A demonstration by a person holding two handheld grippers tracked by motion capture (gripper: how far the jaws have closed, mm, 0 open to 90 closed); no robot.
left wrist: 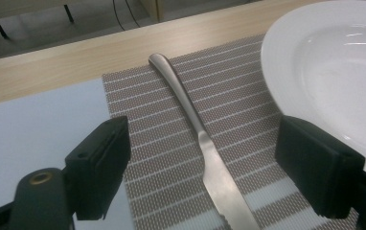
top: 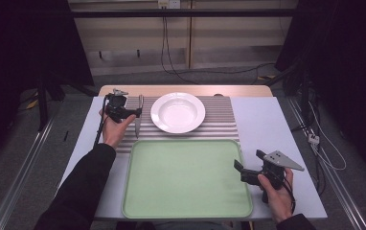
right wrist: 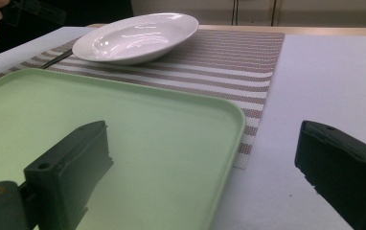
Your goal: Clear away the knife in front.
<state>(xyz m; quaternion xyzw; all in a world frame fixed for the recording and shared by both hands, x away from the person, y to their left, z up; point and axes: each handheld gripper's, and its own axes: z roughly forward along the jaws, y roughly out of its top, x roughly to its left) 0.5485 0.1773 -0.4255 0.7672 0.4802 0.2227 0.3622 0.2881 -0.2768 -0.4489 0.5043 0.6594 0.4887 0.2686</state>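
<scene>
High view: left gripper [top: 134,114] over knife [top: 137,120]

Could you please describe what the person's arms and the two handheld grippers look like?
Both grippers are black with blocky rectangular jaws. The right gripper carries a grey three-cornered plate; the left gripper trails a black cable. The left arm wears a black sleeve, and a dark cuff shows at the right wrist.
</scene>
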